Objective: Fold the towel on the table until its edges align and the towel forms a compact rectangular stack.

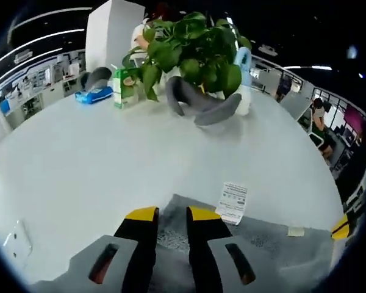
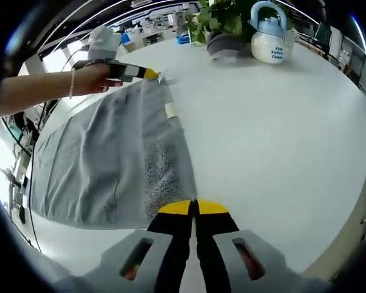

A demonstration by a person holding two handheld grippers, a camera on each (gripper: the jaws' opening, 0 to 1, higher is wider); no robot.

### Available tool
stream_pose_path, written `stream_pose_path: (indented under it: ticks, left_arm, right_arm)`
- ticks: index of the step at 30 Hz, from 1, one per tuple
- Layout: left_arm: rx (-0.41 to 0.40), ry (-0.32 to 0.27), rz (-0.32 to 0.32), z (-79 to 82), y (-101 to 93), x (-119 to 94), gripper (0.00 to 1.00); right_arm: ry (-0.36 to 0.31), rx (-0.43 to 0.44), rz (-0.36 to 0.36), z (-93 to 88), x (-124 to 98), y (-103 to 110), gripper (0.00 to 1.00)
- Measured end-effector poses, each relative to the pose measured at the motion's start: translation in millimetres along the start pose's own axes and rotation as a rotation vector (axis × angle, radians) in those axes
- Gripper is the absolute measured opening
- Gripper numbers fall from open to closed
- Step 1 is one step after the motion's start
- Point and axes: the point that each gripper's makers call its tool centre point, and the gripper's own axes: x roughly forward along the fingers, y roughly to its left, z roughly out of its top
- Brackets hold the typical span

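Right tool (image 2: 193,209) clenched on near corner of grey towel (image 2: 110,165); towel spread flat on white bench (image 2: 274,134), stretching away from that corner. Left tool (image 1: 172,215) jaws slightly apart astride towel's far corner (image 1: 171,235), grip on cloth can't be told; seen from the right gripper view held by a hand (image 2: 91,78) at that corner (image 2: 147,74). White care label (image 1: 233,202) lying off towel edge. Past towel: potted plant (image 1: 192,46), grey neck pillow (image 1: 201,104), green carton (image 1: 125,87), white-blue kettle (image 2: 271,33)
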Motion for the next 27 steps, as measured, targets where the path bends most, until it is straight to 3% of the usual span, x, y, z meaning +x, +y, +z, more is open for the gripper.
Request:
stream_pose_path:
  ticks: [1, 3, 11, 16, 20, 27]
  left_arm:
    - [0.027, 0.000, 0.004, -0.2, -0.3, 0.3, 0.15]
    - [-0.012, -0.001, -0.006, 0.4, -3.8, 0.8, 0.13]
    - [0.020, -0.031, 0.002, -0.2, -7.6, 0.5, 0.05]
    - [0.008, -0.001, 0.003, 0.4, -5.9, -4.1, 0.04]
    - [-0.002, -0.029, -0.001, 10.6, -5.9, -14.1, 0.04]
    - [-0.004, -0.043, -0.016, 20.3, -7.9, -27.9, 0.04]
  right_arm:
    - [0.000, -0.001, 0.000, 0.0, 0.0, 0.0, 0.00]
    - [0.003, -0.007, -0.003, -0.1, 0.1, 0.3, 0.00]
    - [0.011, -0.011, -0.013, 0.0, 0.3, 0.9, 0.00]
    - [0.015, 0.035, -0.005, 1.3, 0.2, 1.4, 0.00]
    - [0.001, 0.009, -0.005, 4.8, -4.1, 5.6, 0.00]
    - [-0.030, 0.050, 0.011, 15.5, -13.5, 6.9, 0.00]
